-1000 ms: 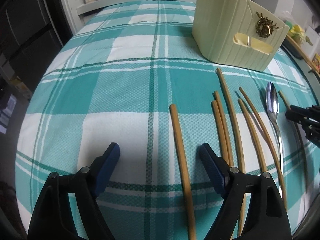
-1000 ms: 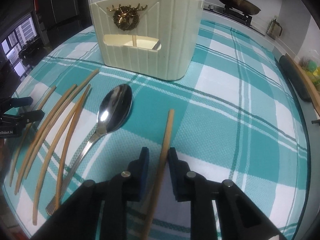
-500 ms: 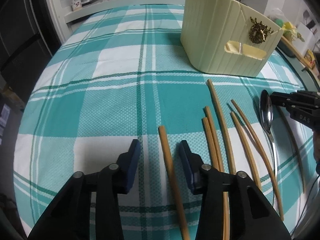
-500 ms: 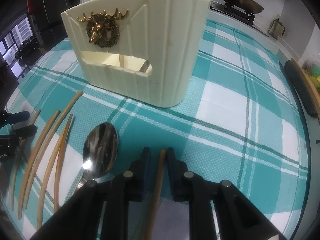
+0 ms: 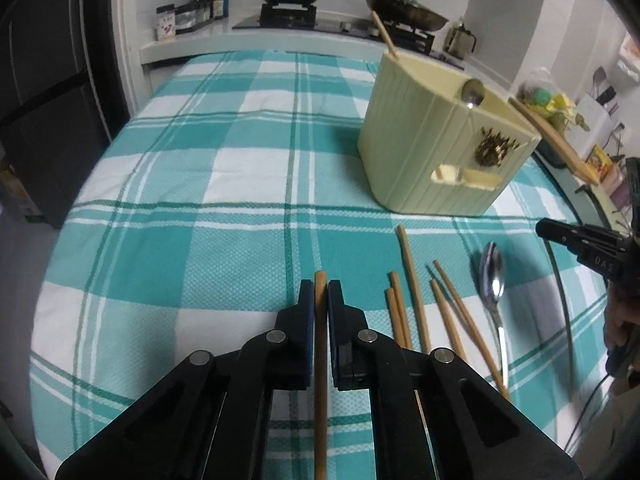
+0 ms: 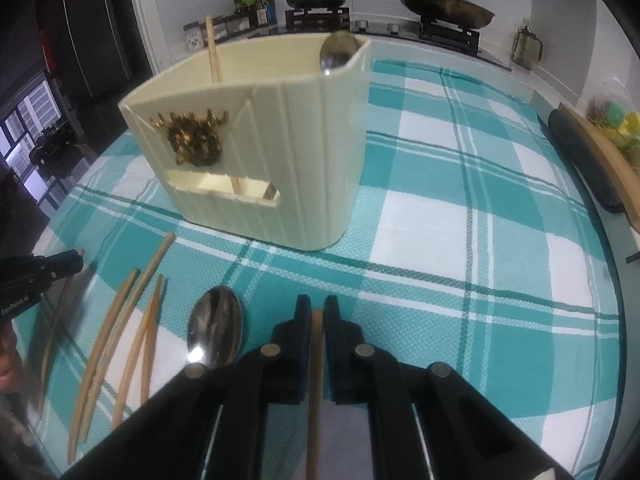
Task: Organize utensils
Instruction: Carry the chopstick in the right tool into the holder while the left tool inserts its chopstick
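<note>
The left gripper (image 5: 320,294) has its fingers (image 5: 306,300) closed on one chopstick (image 5: 320,360); they have just been closing, and the stick now runs between the blue pads at the lower centre of the left wrist frame. The right gripper (image 6: 316,320) has its fingers (image 6: 303,320) narrow too, pressed on a second chopstick (image 6: 315,380) at the lower centre of the right wrist frame. To the right of the left gripper, five loose chopsticks (image 5: 412,292) lie on the checked cloth of the worktop (image 5: 224,184), and a metal spoon (image 5: 493,280) lies just beside them, further right. The cream holder (image 6: 280,152) stands above them, in the upper right of the left frame and the upper left of the right frame. A chopstick and a spoon already stand inside it.
</note>
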### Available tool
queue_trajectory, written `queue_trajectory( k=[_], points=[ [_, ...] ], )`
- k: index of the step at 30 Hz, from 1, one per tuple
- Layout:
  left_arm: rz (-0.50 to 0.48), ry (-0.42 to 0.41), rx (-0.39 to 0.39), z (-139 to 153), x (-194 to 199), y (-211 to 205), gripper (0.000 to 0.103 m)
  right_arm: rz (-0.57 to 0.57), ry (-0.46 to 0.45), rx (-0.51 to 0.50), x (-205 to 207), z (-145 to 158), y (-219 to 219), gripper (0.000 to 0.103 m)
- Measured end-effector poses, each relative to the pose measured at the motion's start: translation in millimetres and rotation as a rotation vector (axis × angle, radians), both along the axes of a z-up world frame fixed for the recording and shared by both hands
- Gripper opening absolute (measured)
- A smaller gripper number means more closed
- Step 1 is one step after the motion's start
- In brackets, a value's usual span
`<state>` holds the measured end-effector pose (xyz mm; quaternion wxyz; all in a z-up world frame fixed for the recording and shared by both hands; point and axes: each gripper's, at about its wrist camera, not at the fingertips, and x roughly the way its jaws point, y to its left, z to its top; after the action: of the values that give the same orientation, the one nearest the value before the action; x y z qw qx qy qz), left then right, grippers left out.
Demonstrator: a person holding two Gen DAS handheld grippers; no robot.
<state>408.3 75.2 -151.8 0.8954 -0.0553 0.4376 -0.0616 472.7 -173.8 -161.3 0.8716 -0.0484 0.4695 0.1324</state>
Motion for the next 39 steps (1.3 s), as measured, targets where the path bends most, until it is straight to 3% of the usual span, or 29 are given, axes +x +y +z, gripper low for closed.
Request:
queue_trajectory(
  k=[11,19,27,39],
  points=[
    [-0.030,-0.222,-0.079,107.8,-74.6,10.4,0.005,0.020,-0.193,0.152,-81.0,114.9,-20.8,0.007],
    [-0.068,-0.314,-0.106,146.3,-114.5,7.5,0.005,0.027,-0.299,0.197,-143.6,162.4,-26.8,0.007],
    [-0.076,-0.354,-0.122,165.1,-120.5,1.2,0.005,0.048,-0.407,0.192,-172.8,199.5,-21.0,0.007],
    [-0.098,-0.423,-0.146,217.8,-98.0,-9.7,0.005,0.059,-0.529,0.169,-160.2,239.1,-7.5,0.007]
  ],
)
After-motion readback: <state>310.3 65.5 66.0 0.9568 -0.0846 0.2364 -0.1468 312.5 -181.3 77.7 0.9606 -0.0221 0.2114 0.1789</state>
